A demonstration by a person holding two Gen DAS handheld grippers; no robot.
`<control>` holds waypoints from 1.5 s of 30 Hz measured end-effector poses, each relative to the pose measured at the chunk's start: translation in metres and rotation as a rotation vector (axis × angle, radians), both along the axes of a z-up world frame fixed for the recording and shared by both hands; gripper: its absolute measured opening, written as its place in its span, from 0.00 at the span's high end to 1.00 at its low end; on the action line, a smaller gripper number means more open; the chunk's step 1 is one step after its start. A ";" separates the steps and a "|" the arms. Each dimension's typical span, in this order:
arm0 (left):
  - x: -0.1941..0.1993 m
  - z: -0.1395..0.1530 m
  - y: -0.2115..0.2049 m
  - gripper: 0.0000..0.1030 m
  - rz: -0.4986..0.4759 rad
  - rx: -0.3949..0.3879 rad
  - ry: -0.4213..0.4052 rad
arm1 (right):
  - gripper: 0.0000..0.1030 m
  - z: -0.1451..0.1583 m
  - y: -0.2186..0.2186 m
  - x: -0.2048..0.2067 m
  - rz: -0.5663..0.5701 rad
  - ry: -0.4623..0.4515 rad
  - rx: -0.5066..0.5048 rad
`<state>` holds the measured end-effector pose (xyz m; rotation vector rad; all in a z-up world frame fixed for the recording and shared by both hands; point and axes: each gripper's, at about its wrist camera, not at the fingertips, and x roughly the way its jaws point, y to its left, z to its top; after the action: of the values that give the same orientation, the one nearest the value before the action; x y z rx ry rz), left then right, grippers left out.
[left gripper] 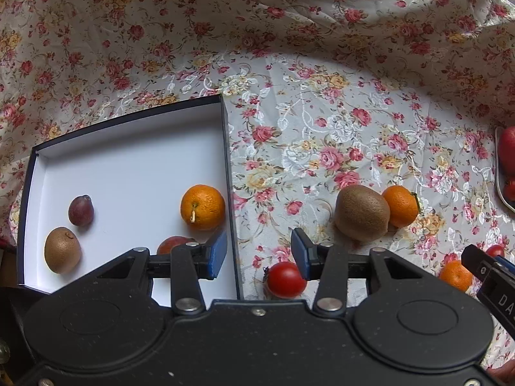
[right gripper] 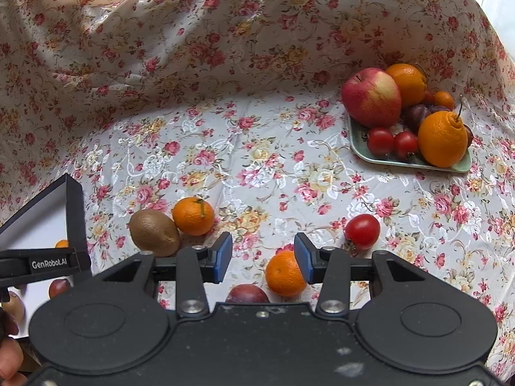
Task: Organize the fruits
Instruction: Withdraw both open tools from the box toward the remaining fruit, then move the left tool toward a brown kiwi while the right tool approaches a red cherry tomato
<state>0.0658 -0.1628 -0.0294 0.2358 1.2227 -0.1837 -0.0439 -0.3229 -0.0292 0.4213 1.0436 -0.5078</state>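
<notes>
Fruits split: box [left gripper: 128,135] holds mandarin [left gripper: 202,206], kiwi [left gripper: 62,250], plum [left gripper: 80,210]; more on tray [right gripper: 415,160] (apple [right gripper: 370,97] on top), rest loose on desk. Left gripper [left gripper: 257,257] and right gripper [right gripper: 263,257]: fingers spread, empty.

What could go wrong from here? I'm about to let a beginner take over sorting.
The kiwi touches a tangerine; grabbing either may roll the other. The left hand-held gripper hangs open astride the box wall and could knock it. The plum sits nearly hidden under the right hand-held gripper, easily bumped.
</notes>
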 end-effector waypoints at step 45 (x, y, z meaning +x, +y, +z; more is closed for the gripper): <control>-0.013 -0.034 -0.059 0.48 -0.098 -0.104 0.082 | 0.55 -0.030 -0.095 -0.057 -0.312 0.060 0.179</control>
<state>0.0531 -0.2214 -0.0632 0.1991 1.2802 -0.3442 -0.1006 -0.4180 -0.0587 0.7380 1.0910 -0.7103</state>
